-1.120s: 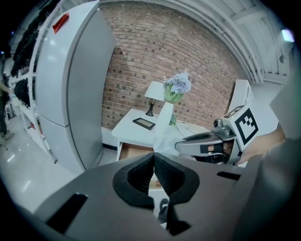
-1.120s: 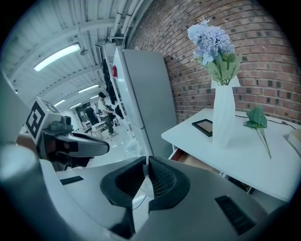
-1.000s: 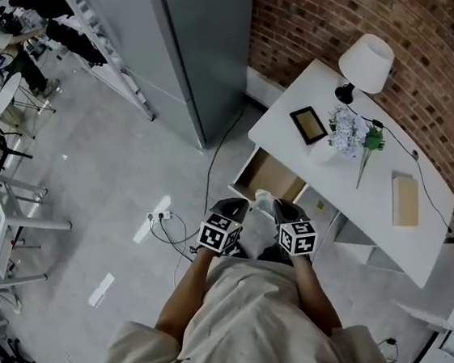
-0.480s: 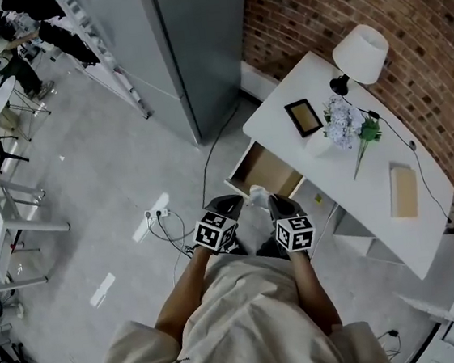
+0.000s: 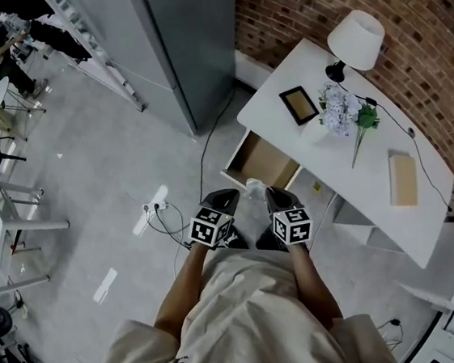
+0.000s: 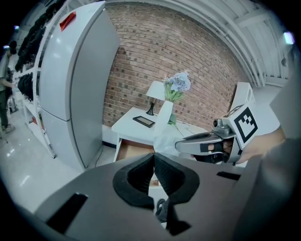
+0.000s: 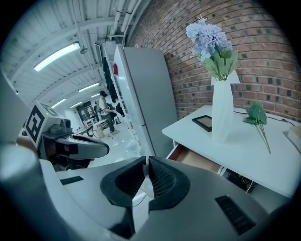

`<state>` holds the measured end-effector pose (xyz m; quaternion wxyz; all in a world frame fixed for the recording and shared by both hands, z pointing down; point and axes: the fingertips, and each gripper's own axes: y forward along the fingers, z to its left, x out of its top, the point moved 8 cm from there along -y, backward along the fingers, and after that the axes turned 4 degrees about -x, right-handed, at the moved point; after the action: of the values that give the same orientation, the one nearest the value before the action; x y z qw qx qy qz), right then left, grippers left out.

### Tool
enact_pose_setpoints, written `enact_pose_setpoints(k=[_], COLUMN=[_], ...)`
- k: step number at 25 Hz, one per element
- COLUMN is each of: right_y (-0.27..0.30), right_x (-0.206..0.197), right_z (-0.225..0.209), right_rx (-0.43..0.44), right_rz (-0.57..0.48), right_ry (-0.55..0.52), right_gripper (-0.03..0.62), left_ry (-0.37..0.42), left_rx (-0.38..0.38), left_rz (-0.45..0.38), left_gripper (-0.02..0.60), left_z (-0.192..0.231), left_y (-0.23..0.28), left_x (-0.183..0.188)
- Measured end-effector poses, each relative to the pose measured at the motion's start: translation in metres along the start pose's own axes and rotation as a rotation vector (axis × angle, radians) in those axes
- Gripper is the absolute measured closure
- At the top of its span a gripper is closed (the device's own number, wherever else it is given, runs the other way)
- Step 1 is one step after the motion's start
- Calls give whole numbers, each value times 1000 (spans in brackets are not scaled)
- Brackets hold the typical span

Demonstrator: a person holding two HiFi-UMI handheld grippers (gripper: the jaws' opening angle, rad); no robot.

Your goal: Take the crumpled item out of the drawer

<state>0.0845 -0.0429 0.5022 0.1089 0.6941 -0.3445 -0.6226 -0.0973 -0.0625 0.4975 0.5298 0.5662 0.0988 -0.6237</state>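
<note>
In the head view the wooden drawer [image 5: 261,160] of the white desk [image 5: 348,175] stands pulled out and looks bare inside. Just in front of it a crumpled white item [image 5: 253,191] hangs between my two grippers. My right gripper [image 5: 275,199] is shut on it: in the right gripper view a thin white fold [image 7: 143,184] is pinched between the pads, with more of it bulging past the tips [image 7: 131,148]. My left gripper [image 5: 226,199] is beside the item, its jaws shut with nothing in them [image 6: 154,156]. The left gripper view shows the item [image 6: 164,140] at the right gripper's tip.
On the desk stand a white lamp [image 5: 355,40], a dark picture frame [image 5: 299,105], a vase of pale blue flowers [image 5: 342,115] and a tan book [image 5: 403,179]. A tall grey cabinet [image 5: 186,35] stands left of the desk. A power strip and cable [image 5: 155,211] lie on the floor.
The desk and drawer have drifted up and slightly left in the head view. Both grippers keep their pose, with the white item still at the right one.
</note>
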Motion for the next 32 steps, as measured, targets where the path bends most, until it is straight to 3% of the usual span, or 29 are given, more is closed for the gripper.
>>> enact_pose_setpoints(k=[32], right_y=[-2], right_x=[-3], right_z=[-4], right_rx=[-17], right_rz=[10], right_ry=[-26], right_gripper=[553], left_ry=[-9], left_rx=[-17], left_rz=[4], left_gripper=[565], left_z=[-6], left_y=[4], left_x=[-2])
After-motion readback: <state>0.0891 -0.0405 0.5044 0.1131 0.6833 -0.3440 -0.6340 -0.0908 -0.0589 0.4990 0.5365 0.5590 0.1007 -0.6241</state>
